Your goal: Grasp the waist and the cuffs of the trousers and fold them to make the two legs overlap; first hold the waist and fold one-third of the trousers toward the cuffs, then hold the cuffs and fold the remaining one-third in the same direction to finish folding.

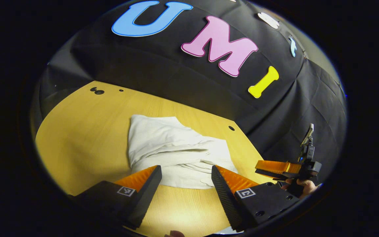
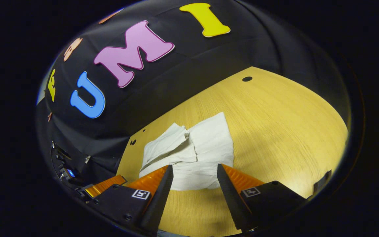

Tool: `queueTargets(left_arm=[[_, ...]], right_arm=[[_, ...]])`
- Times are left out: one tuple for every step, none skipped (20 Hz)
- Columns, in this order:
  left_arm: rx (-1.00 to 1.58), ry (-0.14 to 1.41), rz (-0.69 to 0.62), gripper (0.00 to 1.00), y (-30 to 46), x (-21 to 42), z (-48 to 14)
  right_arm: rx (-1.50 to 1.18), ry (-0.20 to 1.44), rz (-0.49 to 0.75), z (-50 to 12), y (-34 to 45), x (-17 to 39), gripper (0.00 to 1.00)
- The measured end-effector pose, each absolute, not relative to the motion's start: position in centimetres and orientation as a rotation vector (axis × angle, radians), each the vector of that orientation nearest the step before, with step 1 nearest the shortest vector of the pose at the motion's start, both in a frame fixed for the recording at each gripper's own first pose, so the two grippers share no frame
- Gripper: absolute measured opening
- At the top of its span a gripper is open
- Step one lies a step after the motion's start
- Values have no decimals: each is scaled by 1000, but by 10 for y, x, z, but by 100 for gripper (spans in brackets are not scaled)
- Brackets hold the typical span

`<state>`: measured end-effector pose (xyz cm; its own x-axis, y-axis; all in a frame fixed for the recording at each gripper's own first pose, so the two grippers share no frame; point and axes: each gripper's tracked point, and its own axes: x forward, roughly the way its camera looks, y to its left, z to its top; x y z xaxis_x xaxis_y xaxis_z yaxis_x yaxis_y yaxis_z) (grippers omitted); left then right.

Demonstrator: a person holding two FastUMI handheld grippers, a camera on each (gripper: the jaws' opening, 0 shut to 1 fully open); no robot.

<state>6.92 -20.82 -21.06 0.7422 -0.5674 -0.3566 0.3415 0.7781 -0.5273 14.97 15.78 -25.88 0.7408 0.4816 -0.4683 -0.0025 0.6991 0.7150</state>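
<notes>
The white trousers (image 1: 176, 151) lie folded into a compact, rumpled bundle on the wooden table (image 1: 84, 138). In the left gripper view my left gripper (image 1: 186, 171) hovers open just short of the bundle's near edge, with nothing between its fingers. My right gripper (image 1: 275, 168) shows at the right of that view, held by a hand beyond the table's edge. In the right gripper view the same bundle (image 2: 192, 154) lies ahead, and my right gripper (image 2: 195, 171) stands open over its near edge, holding nothing. Part of the left gripper (image 2: 105, 186) shows at the lower left.
The table top (image 2: 284, 131) has small round holes near its far corners (image 2: 247, 79). Black cloth walls close in behind the table. Some dark equipment with a small blue light (image 2: 70, 172) sits at the left of the right gripper view.
</notes>
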Motion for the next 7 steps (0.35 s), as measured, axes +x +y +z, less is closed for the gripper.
queueTargets(left_arm=[[-454, 528, -512, 95, -205, 65, -206], [-454, 529, -507, 95, -204, 61, -205], [-455, 531, -503, 95, -201, 56, -203], [-455, 536, -502, 95, -200, 51, -202], [-455, 536, -497, 95, -197, 47, -199], [-457, 538, -491, 95, -195, 45, -198], [-462, 543, -491, 95, -193, 40, -195]], right_arm=[[747, 687, 296, -253, 156, 144, 85], [735, 686, 299, -250, 156, 137, 85], [730, 684, 307, -244, 158, 130, 85], [722, 685, 316, -239, 158, 123, 85], [716, 681, 327, -234, 161, 116, 85], [706, 681, 338, -229, 163, 112, 85], [702, 680, 346, -225, 165, 108, 70]])
